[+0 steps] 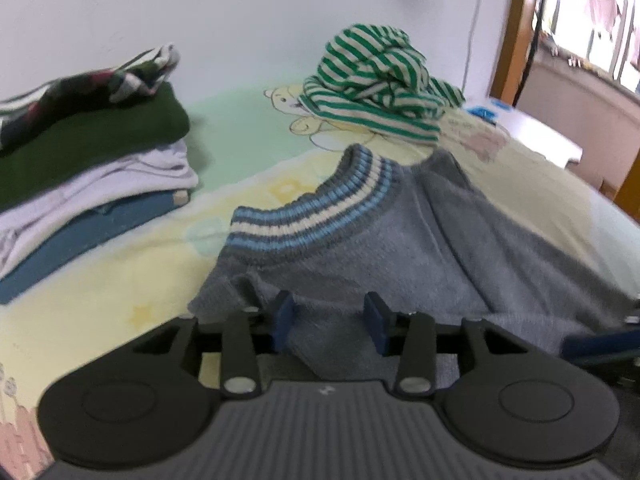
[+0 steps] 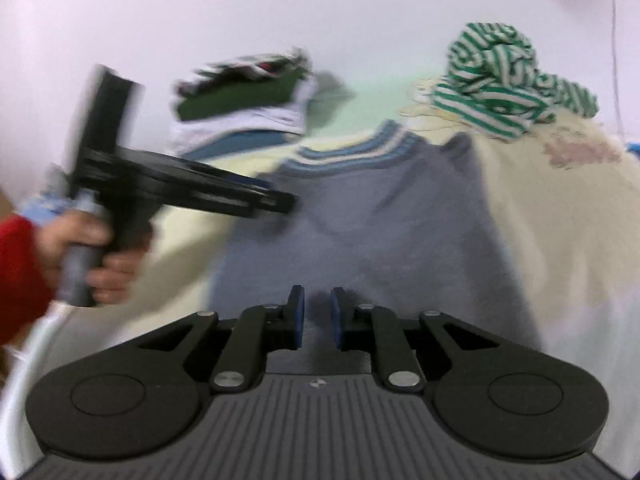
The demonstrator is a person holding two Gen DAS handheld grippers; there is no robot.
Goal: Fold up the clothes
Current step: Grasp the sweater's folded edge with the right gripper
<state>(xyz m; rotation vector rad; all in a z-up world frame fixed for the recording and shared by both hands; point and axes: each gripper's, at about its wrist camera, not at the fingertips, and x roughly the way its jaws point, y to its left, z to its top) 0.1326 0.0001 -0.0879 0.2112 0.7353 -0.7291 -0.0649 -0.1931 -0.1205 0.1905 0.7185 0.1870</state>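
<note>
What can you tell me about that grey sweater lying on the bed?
The grey sweater looks like a soft knit, with a ribbed band striped blue and cream at one edge. It lies spread, somewhat creased, on the pale printed bedsheet, in front of a crumpled green-striped top. The left gripper has its open fingers at the near edge, with cloth between them. The right gripper hovers over its near edge, jaws slightly apart.

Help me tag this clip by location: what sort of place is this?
Probably a bedroom at home: clothes lie on a cartoon-bear bedsheet, a stack of folded clothes sits by the wall, and laundry hangs outside the window.
</note>
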